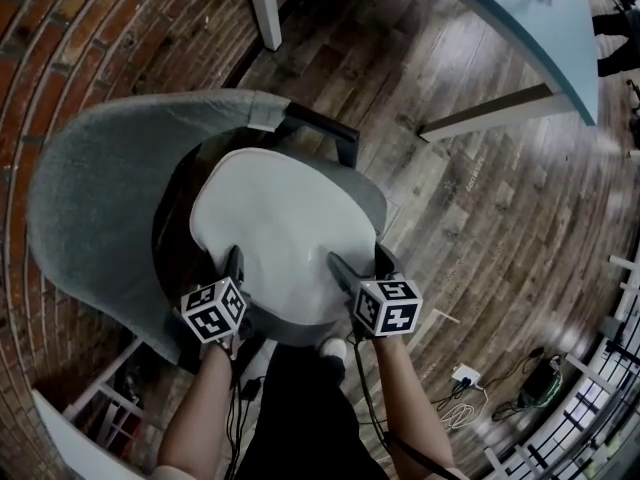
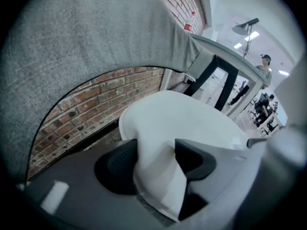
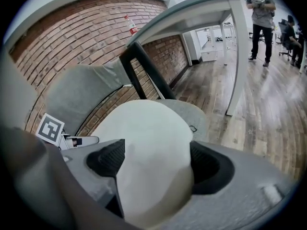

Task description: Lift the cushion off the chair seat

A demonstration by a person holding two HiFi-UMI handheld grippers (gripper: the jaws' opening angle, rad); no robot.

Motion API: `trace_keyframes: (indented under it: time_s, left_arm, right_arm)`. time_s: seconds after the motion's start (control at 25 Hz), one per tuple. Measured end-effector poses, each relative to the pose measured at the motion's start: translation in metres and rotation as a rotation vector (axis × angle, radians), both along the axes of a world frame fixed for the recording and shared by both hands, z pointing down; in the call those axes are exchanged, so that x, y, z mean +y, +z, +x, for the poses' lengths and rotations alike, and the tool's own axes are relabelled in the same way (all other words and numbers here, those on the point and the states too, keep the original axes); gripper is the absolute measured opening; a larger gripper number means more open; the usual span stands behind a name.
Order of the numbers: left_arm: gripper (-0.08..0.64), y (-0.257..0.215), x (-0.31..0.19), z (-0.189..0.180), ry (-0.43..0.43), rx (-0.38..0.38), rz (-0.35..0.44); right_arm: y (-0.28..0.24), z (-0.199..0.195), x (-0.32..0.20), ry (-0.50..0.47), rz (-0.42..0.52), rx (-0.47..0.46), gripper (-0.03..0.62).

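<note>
Dark wooden plank floor [image 1: 480, 198]; red brick wall [image 1: 100, 18] along its far left side.

Grey fabric shell chair [image 1: 90, 198] stands by the wall, backrest curving round the seat.

Round white padded cushion [image 1: 280, 228] lies in the chair seat and covers most of it. Its front edge is at the seat's front edge, nearest the person.

Left gripper [image 1: 228, 268]: fingers clamped on the cushion's front-left edge. In the left gripper view the white padding is pinched into a fold between them [image 2: 156, 159].

Right gripper [image 1: 362, 265]: fingers set wider, clamped on the front-right edge. The cushion rim fills the gap and touches both pads [image 3: 156, 159].
</note>
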State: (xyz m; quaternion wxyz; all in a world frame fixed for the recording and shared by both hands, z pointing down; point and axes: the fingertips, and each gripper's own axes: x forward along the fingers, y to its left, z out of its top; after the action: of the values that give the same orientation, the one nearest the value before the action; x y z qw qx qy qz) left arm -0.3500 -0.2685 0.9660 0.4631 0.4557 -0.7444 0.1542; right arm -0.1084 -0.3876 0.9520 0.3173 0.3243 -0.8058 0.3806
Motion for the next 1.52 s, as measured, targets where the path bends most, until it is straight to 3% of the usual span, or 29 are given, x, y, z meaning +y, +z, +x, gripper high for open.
trace_keyframes:
  time_s: [0.16,0.24,0.44,0.56,0.96,1.52]
  left_arm:
    - [0.167,-0.01,0.001,-0.002,-0.006,-0.042,0.019]
    - [0.147,-0.016,0.0,-0.001,-0.011,-0.057,0.032]
    - [0.103,-0.043,-0.002,0.01,-0.043,-0.098,0.095]
    - [0.092,-0.055,0.001,0.021,-0.023,-0.107,0.108]
    - [0.083,-0.136,0.023,0.058,0.029,-0.174,0.176]
    - [0.083,-0.329,0.086,0.118,0.077,-0.275,0.268]
  right_arm:
    - [-0.006,0.009,0.0,0.008,0.01,0.008,0.341]
    - [-0.009,0.014,0.0,0.027,0.011,0.012,0.302]
    - [-0.024,0.028,0.003,0.066,0.015,0.012,0.136]
    - [-0.035,0.032,0.009,0.05,0.031,0.017,0.091]
    - [-0.12,0.073,0.027,0.056,0.116,-0.024,0.064]
    - [-0.322,0.131,0.096,0.067,0.26,-0.058,0.058]
